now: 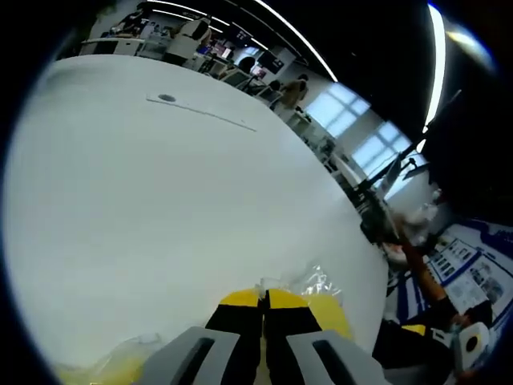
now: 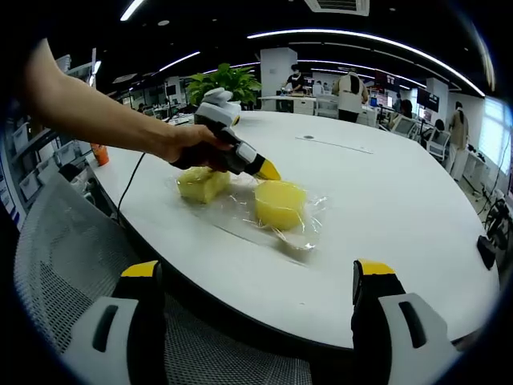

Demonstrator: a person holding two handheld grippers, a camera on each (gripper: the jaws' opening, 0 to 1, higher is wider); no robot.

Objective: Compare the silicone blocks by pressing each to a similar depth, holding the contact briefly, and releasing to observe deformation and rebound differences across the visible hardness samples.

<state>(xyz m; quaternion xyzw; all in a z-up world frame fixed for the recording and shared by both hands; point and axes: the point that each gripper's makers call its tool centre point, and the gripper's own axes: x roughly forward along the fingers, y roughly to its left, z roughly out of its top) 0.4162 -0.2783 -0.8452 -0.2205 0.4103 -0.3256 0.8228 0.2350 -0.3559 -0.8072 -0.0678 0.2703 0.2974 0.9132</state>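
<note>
In the left gripper view, the left tool [image 1: 263, 309] is pointing out over the white bench [image 1: 176, 208], its yellow-tipped jaws pressed together with only a thin slit between them. A yellow silicone block [image 1: 330, 313] is lying just beside the tips on the right, under crinkled clear plastic wrap [image 1: 317, 281]. A second, paler yellow block [image 1: 112, 369] is sitting at the lower left edge, partly cut off.

In the right gripper view, the right tool [image 2: 260, 281] is hanging above a mesh chair back [image 2: 56, 241] at the near edge of the bench, its jaws spread wide and holding nothing. Farther along the bench, a person's hand [image 2: 192, 148] is gripping the left tool, whose yellow tip is touching or just above the rounder block at its top edge; I cannot tell which. The paler block is lying just beside it, under the hand, both on the wrap.
</note>
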